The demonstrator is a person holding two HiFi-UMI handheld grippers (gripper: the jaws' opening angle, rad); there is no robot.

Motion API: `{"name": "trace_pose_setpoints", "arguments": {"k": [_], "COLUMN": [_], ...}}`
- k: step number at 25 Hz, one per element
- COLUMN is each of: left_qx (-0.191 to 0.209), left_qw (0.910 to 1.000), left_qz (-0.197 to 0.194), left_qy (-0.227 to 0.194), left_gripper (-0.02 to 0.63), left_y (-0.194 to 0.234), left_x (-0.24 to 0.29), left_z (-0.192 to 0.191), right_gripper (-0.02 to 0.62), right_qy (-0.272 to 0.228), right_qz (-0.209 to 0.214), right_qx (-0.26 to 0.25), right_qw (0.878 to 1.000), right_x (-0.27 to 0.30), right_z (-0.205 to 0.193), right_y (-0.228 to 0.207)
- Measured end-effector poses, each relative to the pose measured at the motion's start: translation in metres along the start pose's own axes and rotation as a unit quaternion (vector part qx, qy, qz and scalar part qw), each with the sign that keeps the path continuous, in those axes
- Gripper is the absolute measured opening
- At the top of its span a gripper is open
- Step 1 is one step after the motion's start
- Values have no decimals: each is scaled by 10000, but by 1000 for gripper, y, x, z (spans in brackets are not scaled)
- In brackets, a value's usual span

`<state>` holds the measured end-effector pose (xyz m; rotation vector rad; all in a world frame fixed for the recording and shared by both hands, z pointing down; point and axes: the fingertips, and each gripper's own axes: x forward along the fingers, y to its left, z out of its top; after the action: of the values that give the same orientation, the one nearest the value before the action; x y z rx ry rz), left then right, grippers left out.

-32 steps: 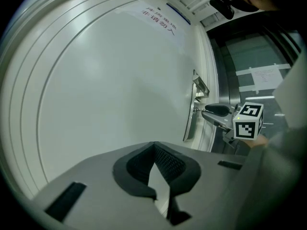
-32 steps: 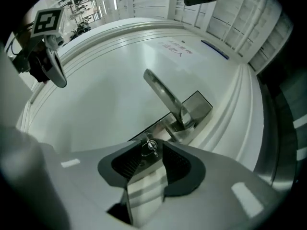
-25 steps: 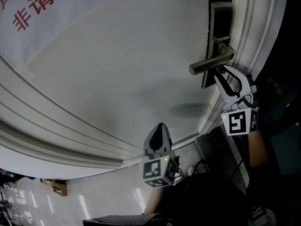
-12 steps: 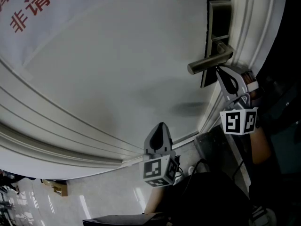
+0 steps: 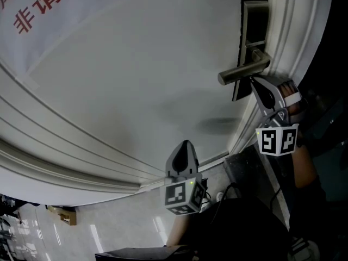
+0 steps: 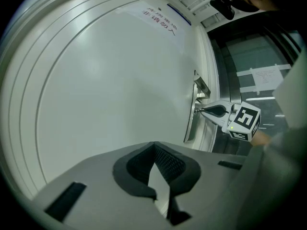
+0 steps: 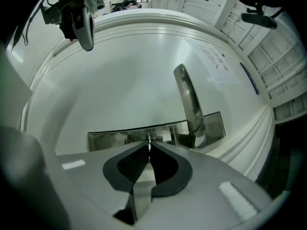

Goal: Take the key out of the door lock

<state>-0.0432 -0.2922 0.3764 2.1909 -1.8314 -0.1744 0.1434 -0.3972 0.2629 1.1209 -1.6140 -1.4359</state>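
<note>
Pinching the thin key (image 7: 149,142) in the lock plate (image 7: 115,139) beside the handle (image 7: 188,99), my right tool (image 7: 148,150), jaws just closed onto it, should draw straight back along the keyway without twisting, while my left tool (image 6: 154,146) hangs clenched and empty.

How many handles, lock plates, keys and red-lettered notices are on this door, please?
Handle: 1
Lock plate: 1
Key: 1
Notice: 1
Total: 4
</note>
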Motion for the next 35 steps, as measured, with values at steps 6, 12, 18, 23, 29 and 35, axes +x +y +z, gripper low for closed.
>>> {"name": "trace_pose_setpoints", "arguments": {"k": [6, 12, 18, 23, 29, 35], "left_qx": [27, 27, 52, 51, 84, 101], "left_qw": [10000, 10000, 9999, 10000, 9999, 9999], "left_qz": [-51, -44, -89, -57, -54, -45], "left_qy": [-22, 15, -20, -31, -49, -75], "left_gripper": [0, 0, 0, 0, 0, 0], "left_y": [-3, -5, -7, -6, -7, -7], "left_x": [1, 2, 2, 2, 3, 2], "left_z": [1, 0, 2, 2, 3, 3], "right_gripper": [12, 12, 11, 11, 11, 11], "right_qy": [13, 54, 66, 67, 54, 38], "right_qz": [10, 50, 67, 72, 107, 93], "right_qx": [-281, -385, -506, -612, -580, -593], "right_qw": [9996, 9992, 9987, 9981, 9982, 9982], "right_x": [0, -1, -1, -1, -1, -3], "right_z": [0, 0, 0, 0, 0, 0], "right_y": [1, 2, 2, 3, 3, 3]}}
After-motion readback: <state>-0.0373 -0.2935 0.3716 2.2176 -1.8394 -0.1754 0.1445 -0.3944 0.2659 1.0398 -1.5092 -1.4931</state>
